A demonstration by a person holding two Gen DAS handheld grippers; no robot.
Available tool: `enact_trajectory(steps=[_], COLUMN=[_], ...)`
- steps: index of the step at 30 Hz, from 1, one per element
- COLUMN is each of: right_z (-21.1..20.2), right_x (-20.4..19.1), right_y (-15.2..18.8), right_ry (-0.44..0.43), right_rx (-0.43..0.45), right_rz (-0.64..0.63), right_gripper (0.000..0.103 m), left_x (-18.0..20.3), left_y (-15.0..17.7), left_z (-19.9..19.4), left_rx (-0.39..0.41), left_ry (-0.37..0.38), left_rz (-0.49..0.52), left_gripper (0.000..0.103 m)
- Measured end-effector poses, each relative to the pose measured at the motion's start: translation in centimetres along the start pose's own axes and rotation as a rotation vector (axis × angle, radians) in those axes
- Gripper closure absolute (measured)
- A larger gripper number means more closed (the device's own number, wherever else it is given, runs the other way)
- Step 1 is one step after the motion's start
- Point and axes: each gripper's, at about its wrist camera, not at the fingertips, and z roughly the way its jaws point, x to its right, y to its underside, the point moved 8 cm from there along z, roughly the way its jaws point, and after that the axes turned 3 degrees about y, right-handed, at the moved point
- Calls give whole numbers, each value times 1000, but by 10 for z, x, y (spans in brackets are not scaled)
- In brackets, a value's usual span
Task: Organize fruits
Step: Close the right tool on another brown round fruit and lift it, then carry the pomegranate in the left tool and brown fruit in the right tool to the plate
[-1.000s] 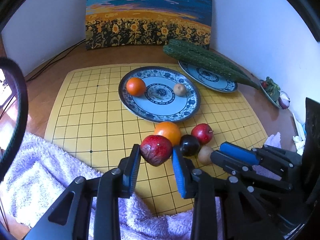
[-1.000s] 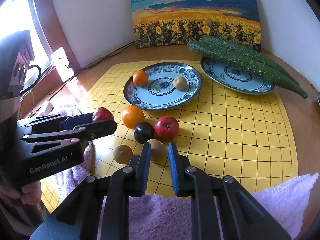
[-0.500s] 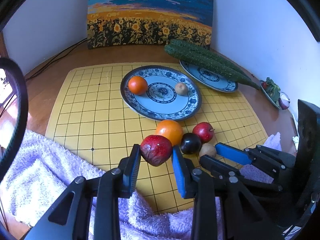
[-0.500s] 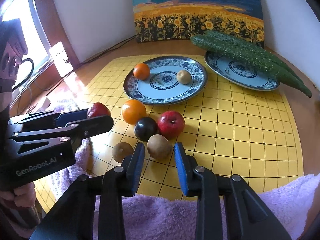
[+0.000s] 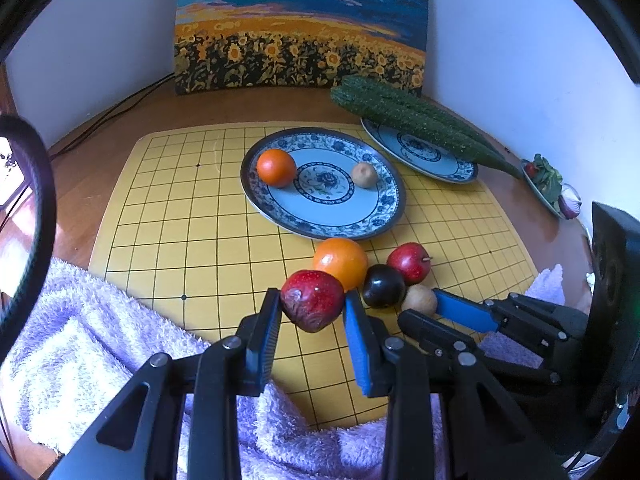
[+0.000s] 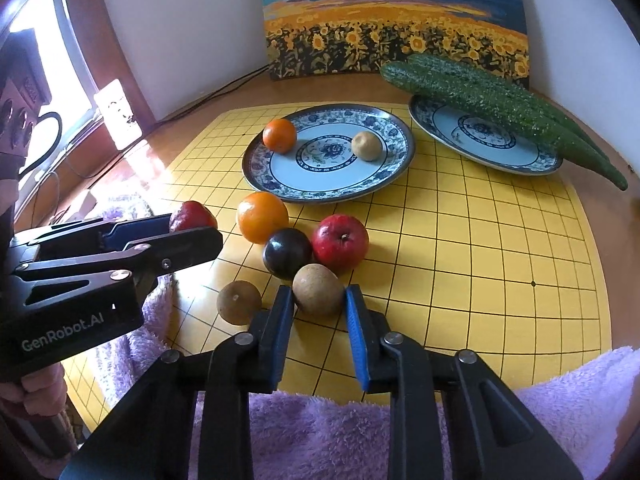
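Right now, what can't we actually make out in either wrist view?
- Right tongs around the brown fruit: pad contact unclear; open or shut cannot be told.
- Second brown fruit: hidden behind the left tongs in the left view.
- Wrinkled red fruit: mostly covered by a finger in the right view.
- Small dish at the right wall: too small and distorted to identify.

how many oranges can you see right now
2. One small round orange sits on the blue-patterned plate; a larger round orange rests on the yellow grid mat just in front of it.
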Motion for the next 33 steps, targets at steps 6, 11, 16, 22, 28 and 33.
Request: enact_trajectory(steps=[6,11,16,22,28,33], right_z=[-8,-19,-24,-23,-24,-24], right_x=[2,4,6,14,24,32], right_y=[-2,-10,-16,-23,-35,-46], right_ry=[-8,-9,-15,-12,-10,-4], right_rx=[13,44,62,67,85,100], right_rz=[6,11,16,28,37,43], right_gripper=[76,76,76,76,76,76], left_x=[2,3,4,4,3,2], left_y=[-4,-12,-18,-29,-40,-49], left_z=[-1,-2,-2,-3,2,10], left_rx=[8,19,27,44,47,42], left_ry=[-1,-2,-5,-9,-14,-24], left_rz=[8,15,24,28,19,15], left_gripper=[70,70,70,70,70,70])
